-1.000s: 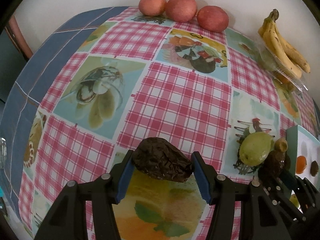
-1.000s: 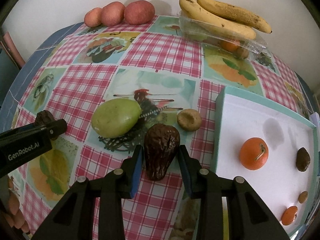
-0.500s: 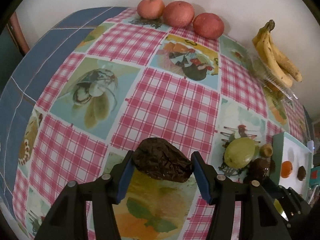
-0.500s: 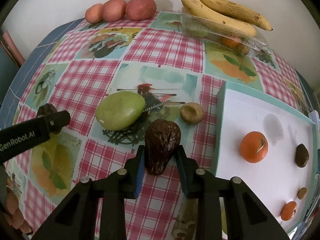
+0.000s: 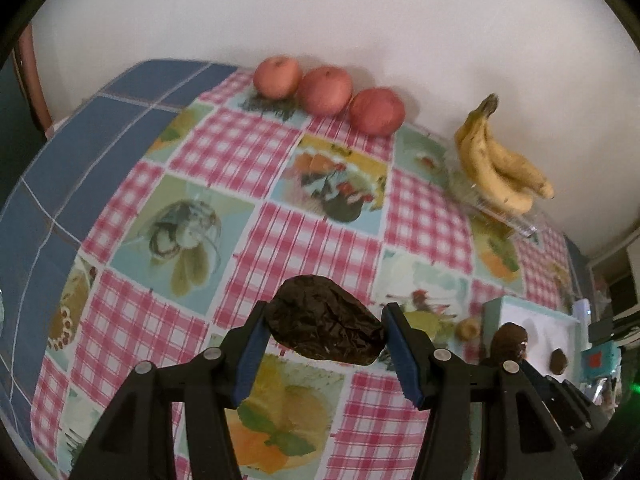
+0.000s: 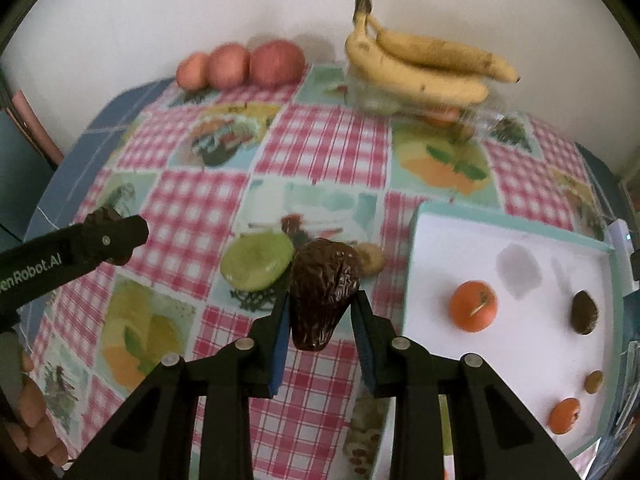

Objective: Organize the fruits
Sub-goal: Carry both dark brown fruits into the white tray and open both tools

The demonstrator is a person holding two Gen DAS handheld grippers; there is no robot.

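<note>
In the left wrist view the white tray with a teal rim (image 5: 494, 306) is cut off at the lower right edge, and the right gripper's black body hides most of it; only one small dark fruit on it shows there. The green oval fruit (image 6: 258, 260) is almost wholly hidden behind the left gripper's finger in that view, and shows plainly only left of centre in the right wrist view. The clear plastic box (image 6: 476, 118) under the bananas is blurred, so its contents cannot be counted, though something orange shows inside.

Three reddish round apples (image 5: 324, 90) stand in a row against the white wall at the top, and one bunch of yellow spotted bananas (image 6: 416, 70) lies on the clear box. On the tray lie two orange mandarins (image 6: 474, 306), one dark brown fruit (image 6: 584, 312) and one small brownish fruit (image 6: 593, 381). One small tan round fruit (image 6: 372, 258) sits on the checked fruit-print tablecloth (image 5: 304, 236) just beside the tray.

The left gripper (image 5: 324, 338) points steeply down, pinching a wrinkled dark brown avocado-shaped fruit (image 5: 324, 332) crosswise above the cloth. The right gripper (image 6: 322, 312) also tilts down, its fingers clamped on a second wrinkled dark brown fruit (image 6: 322, 292), held clear of the cloth. A person's fingers (image 6: 32, 420) show at the lower left edge.
</note>
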